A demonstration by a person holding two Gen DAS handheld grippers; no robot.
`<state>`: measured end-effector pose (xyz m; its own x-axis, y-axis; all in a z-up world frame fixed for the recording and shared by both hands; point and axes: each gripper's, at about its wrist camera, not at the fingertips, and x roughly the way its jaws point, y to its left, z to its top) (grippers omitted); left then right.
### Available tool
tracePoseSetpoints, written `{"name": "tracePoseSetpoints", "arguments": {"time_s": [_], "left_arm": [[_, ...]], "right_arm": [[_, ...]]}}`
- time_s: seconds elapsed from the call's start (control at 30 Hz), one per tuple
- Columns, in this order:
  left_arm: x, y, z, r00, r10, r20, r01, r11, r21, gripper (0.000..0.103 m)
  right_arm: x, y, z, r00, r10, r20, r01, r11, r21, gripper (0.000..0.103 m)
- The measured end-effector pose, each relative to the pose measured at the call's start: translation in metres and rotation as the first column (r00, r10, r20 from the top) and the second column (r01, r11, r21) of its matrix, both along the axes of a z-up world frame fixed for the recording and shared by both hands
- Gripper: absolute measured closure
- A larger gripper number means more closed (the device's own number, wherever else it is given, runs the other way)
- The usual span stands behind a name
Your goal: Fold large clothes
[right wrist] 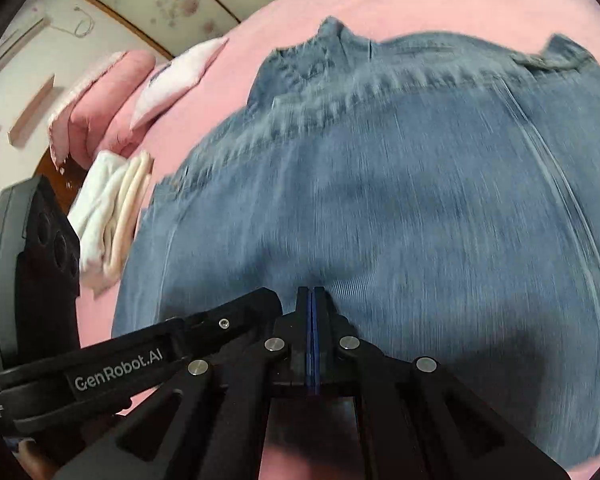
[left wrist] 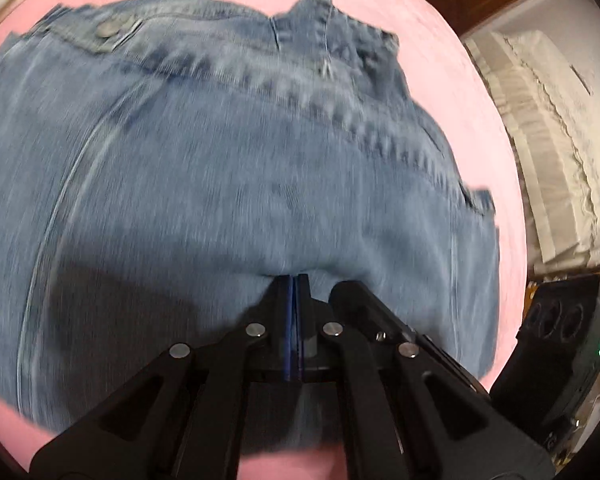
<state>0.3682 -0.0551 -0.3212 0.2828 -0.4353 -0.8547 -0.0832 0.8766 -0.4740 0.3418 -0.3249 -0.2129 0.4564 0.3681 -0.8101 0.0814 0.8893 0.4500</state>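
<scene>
A pink bed is seen carrying the jeans, spread flat with the waistband farthest from both cameras. Denim is pinched by the left tool and by the right tool, jaws pressed together side by side, judged to be carrying a fold. Folded white cloths and pillows lie beside, clear of the fold.

Closed right hand-held gripper pinching blue jeans

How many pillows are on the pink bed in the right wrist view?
2: a pink pillow at the far left edge of the bed, and a white pillow leaning beside it. Others may lie outside the frame.
</scene>
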Motion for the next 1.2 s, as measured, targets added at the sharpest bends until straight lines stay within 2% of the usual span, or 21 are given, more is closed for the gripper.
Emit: {"name": "tracePoseSetpoints", "arguments": {"time_s": [0.17,0.23,0.3,0.37,0.47,0.57,0.6,0.67,0.7,0.73,0.77,0.8,0.87,0.9,0.97,1.03,1.1,1.2], "left_arm": [[0.039,0.001,-0.003,0.998,0.033,0.052,-0.034,0.999,0.016,0.102],[0.056,-0.002,-0.002,0.997,0.031,0.071,-0.035,0.997,0.066,0.102],[0.071,-0.005,0.002,0.991,0.034,0.126,-0.052,0.988,0.143,0.102],[0.084,-0.005,0.005,0.990,0.045,0.137,-0.070,0.982,0.178,0.102],[0.092,0.009,0.006,0.991,0.068,0.116,-0.085,0.987,0.139,0.102],[0.090,0.034,0.016,0.986,0.102,0.129,-0.127,0.971,0.203,0.102],[0.090,0.045,0.019,0.984,0.121,0.128,-0.147,0.966,0.212,0.102],[0.093,0.075,0.024,0.974,0.185,0.133,-0.215,0.938,0.272,0.102],[0.096,0.094,0.025,0.965,0.223,0.137,-0.255,0.916,0.311,0.102],[0.097,0.106,0.023,0.963,0.236,0.132,-0.267,0.911,0.313,0.099],[0.099,0.122,0.019,0.961,0.253,0.112,-0.274,0.925,0.262,0.099],[0.100,0.137,0.015,0.953,0.287,0.103,-0.304,0.912,0.275,0.102],[0.102,0.148,0.017,0.951,0.278,0.135,-0.308,0.884,0.352,0.102],[0.103,0.152,0.018,0.950,0.271,0.155,-0.312,0.850,0.425,0.102],[0.105,0.160,0.017,0.949,0.270,0.161,-0.314,0.817,0.484,0.102],[0.109,0.168,0.011,0.946,0.287,0.153,-0.325,0.824,0.464,0.102],[0.113,0.166,0.010,0.949,0.281,0.145,-0.316,0.816,0.485,0.102],[0.110,0.158,0.019,0.951,0.273,0.143,-0.307,0.797,0.520,0.102]], "right_arm": [[0.055,-0.001,-0.007,0.999,-0.050,0.015,0.051,0.999,-0.020,0.103],[0.073,-0.002,-0.009,0.998,-0.057,0.016,0.057,0.997,-0.046,0.103],[0.087,-0.007,-0.011,0.998,-0.062,0.021,0.063,0.997,-0.040,0.103],[0.098,-0.013,-0.008,0.998,-0.055,0.021,0.056,0.998,-0.040,0.103],[0.110,-0.028,-0.006,0.998,-0.066,0.025,0.067,0.996,-0.060,0.103],[0.102,-0.068,-0.003,0.989,-0.148,0.021,0.148,0.988,-0.049,0.103],[0.098,-0.087,-0.001,0.981,-0.192,0.019,0.193,0.979,-0.066,0.103],[0.085,-0.128,0.003,0.962,-0.273,0.019,0.274,0.958,-0.089,0.103],[0.084,-0.144,0.003,0.949,-0.316,0.015,0.315,0.942,-0.116,0.103],[0.079,-0.166,0.007,0.936,-0.352,0.028,0.352,0.927,-0.128,0.103],[0.076,-0.180,0.010,0.924,-0.380,0.039,0.382,0.911,-0.155,0.103],[0.072,-0.195,0.014,0.903,-0.426,0.049,0.424,0.872,-0.246,0.103],[0.066,-0.216,0.019,0.882,-0.467,0.066,0.461,0.825,-0.328,0.103],[0.065,-0.226,0.019,0.865,-0.498,0.057,0.480,0.791,-0.379,0.103],[0.065,-0.236,0.019,0.872,-0.487,0.048,0.472,0.812,-0.344,0.103],[0.070,-0.234,0.020,0.878,-0.476,0.053,0.458,0.802,-0.383,0.103],[0.079,-0.224,0.023,0.876,-0.477,0.065,0.447,0.755,-0.480,0.103],[0.082,-0.206,0.039,0.865,-0.490,0.106,0.483,0.758,-0.438,0.103]]}}
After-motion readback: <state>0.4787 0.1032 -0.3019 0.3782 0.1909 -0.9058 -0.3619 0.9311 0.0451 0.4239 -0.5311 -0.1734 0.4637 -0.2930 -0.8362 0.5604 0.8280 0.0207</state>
